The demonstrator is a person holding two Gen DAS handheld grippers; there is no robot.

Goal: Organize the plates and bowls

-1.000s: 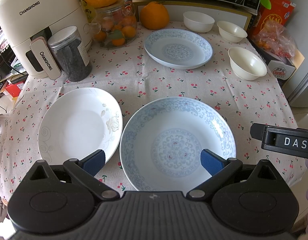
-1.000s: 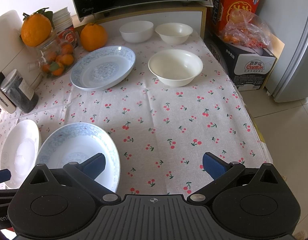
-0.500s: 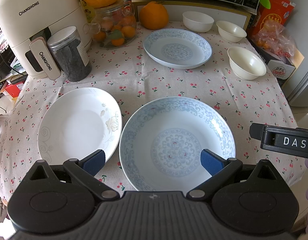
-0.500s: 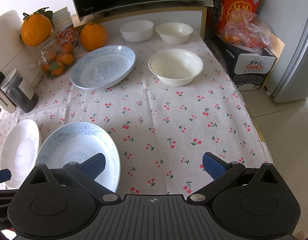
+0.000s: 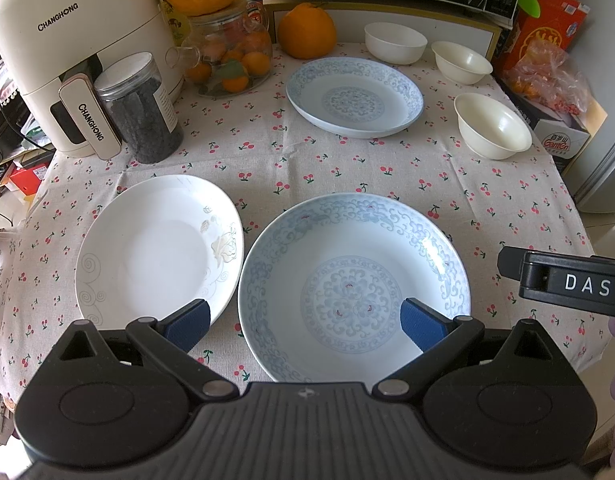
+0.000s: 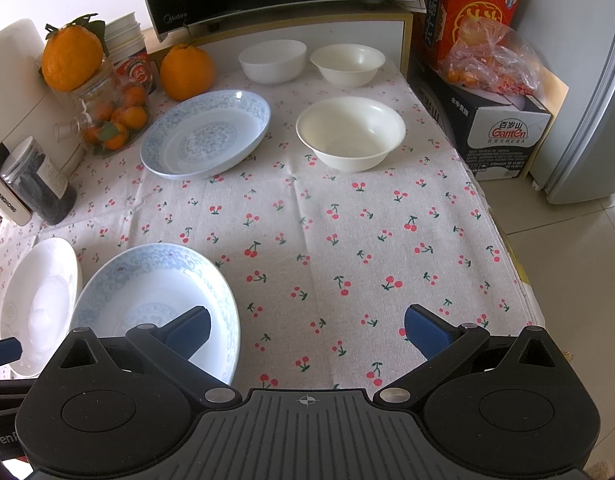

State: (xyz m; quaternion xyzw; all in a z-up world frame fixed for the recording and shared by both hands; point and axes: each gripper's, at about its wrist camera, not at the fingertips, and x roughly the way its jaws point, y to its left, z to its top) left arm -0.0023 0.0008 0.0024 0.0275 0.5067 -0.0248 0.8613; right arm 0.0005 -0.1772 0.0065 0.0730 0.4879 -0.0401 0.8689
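1. The left gripper hangs above the near edge of the surface, jaws wide and empty. One blue pad sits over the rim of the white plate, the other over the near blue-patterned plate.
2. The right gripper is also spread wide and holds nothing. Its left pad overlaps the near blue-patterned plate; its right pad is over bare cherry-print cloth.
3. The white plate and the near blue plate lie side by side at the front, rims almost touching.
4. A second blue-patterned plate sits further back, near a large orange.
5. Three cream bowls stand apart on the right: the nearest bowl, a middle bowl and a far bowl by the microwave.
6. Compared with the earlier pictures, nothing has shifted — plates, bowls and both grippers keep the same places, with only a slight drift in the left view.
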